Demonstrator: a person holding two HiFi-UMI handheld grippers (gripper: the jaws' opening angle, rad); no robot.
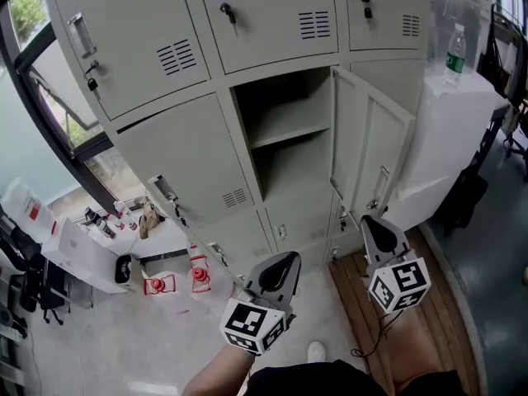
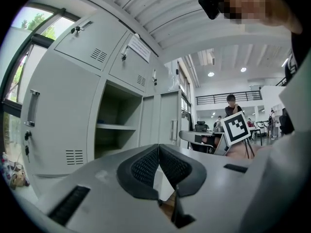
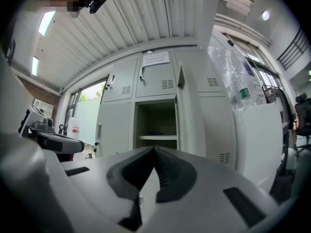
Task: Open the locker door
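Standing wide open, the locker door (image 1: 375,151) of the middle compartment is swung out to the right of its opening. It is a pale grey metal panel with a slim handle (image 1: 381,184) near its free edge, and in the right gripper view it shows almost edge-on. Behind it the compartment is bare grey metal with one shelf (image 1: 285,132) across it. The other doors in the bank of lockers (image 1: 177,151) are closed, each with louvred vents, and keys (image 1: 228,12) hang from locks in the top row.

The left tongs (image 1: 286,261) and right tongs (image 1: 370,221) are held low in front of the bank, the right one near the open door's lower edge. Both are fully closed, pads meeting tip to tip with nothing between them.

To the right stands a white cabinet (image 1: 462,114) with a clear water bottle (image 1: 454,52) on top; its green label is unreadable. On the floor at the left lie white boxes (image 1: 78,254) and small red-and-white containers (image 1: 200,277). A paper notice (image 3: 156,58) is stuck on the upper middle door, its print too small to read.
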